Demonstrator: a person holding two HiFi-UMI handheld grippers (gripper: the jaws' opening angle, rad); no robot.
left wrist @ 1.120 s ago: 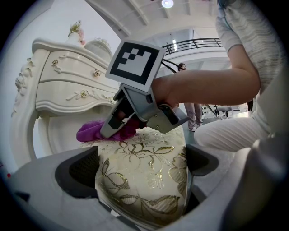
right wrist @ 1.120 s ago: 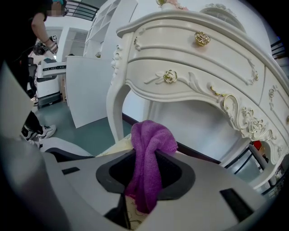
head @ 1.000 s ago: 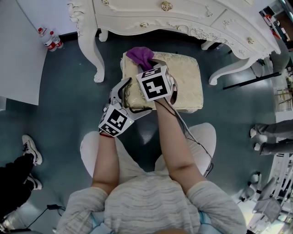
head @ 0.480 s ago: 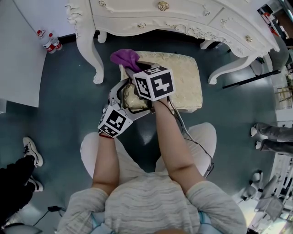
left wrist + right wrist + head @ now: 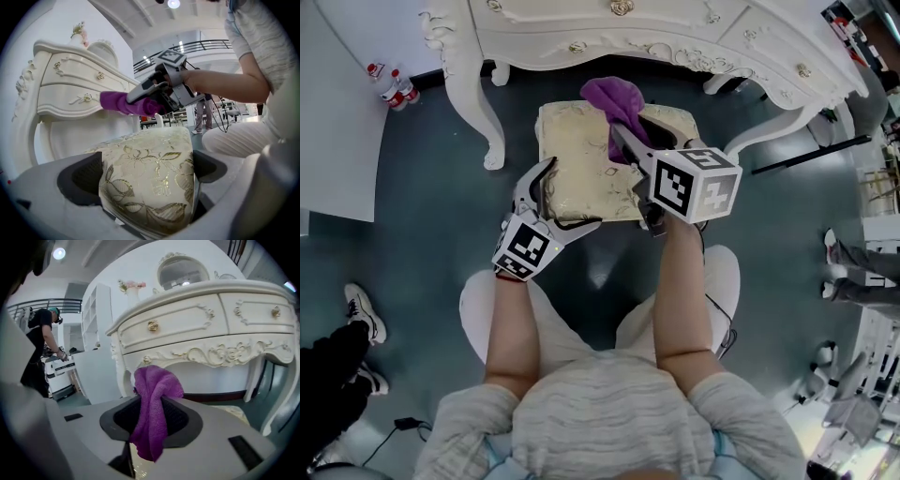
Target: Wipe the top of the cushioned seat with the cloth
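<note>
The cushioned seat (image 5: 581, 159) is a cream stool with a gold floral top, standing in front of my knees. My left gripper (image 5: 567, 195) is shut on its near left corner; in the left gripper view the cushion (image 5: 154, 173) fills the gap between the jaws. My right gripper (image 5: 625, 139) reaches over the far middle of the seat, shut on a purple cloth (image 5: 617, 101). In the right gripper view the cloth (image 5: 152, 413) hangs down between the pads. Seen from the left gripper, the cloth (image 5: 126, 103) looks raised a little above the seat.
A white ornate dressing table (image 5: 675, 37) stands just behind the stool, with curved legs at the left (image 5: 473, 103) and right (image 5: 769, 131). Two bottles (image 5: 389, 84) stand on the floor by a white panel (image 5: 337, 131). Bystanders' shoes (image 5: 361, 309) are at the left.
My right gripper has carried the cloth from the seat's far left corner across to its far middle. My left gripper has stayed clamped on the near left corner.
</note>
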